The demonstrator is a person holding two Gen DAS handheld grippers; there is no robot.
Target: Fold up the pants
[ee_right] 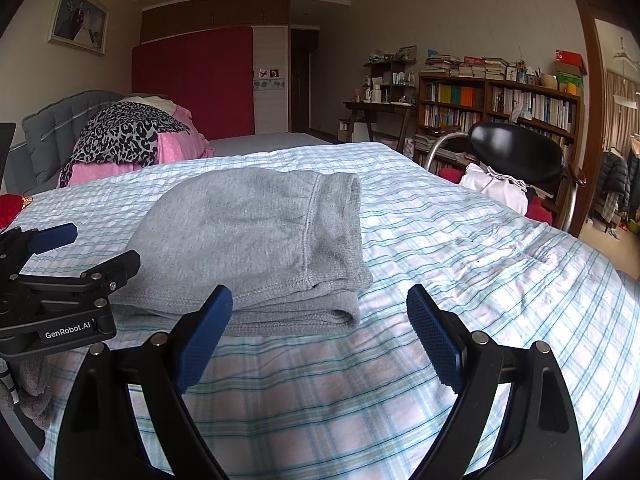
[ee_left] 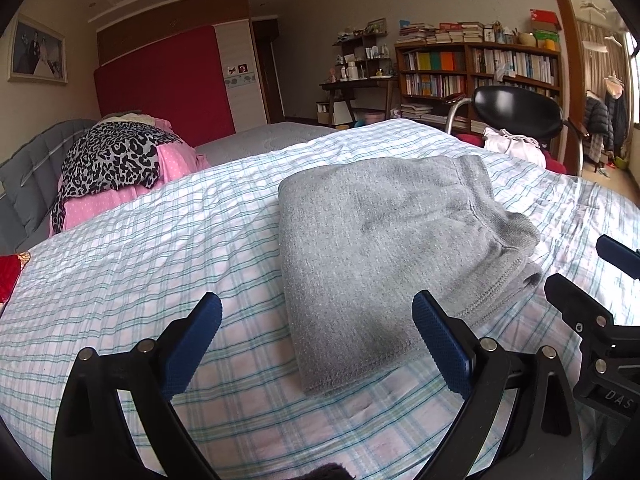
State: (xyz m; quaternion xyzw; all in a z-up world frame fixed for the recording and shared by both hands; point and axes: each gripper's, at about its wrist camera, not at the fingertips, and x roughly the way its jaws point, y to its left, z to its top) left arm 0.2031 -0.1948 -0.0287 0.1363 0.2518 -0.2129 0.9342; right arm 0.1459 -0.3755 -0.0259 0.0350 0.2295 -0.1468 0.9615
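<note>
Resting folded into a compact stack on the checked bed sheet (ee_left: pixel 160 248), the grey pants (ee_left: pixel 384 248) look finished to us, while our left gripper (ee_left: pixel 316 340) and right gripper (ee_right: pixel 320 332) hang near them, jaws wide and empty.

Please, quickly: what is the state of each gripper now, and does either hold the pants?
Left gripper: open, holding nothing; the folded grey pants lie just ahead of it.
Right gripper: open, holding nothing.
</note>
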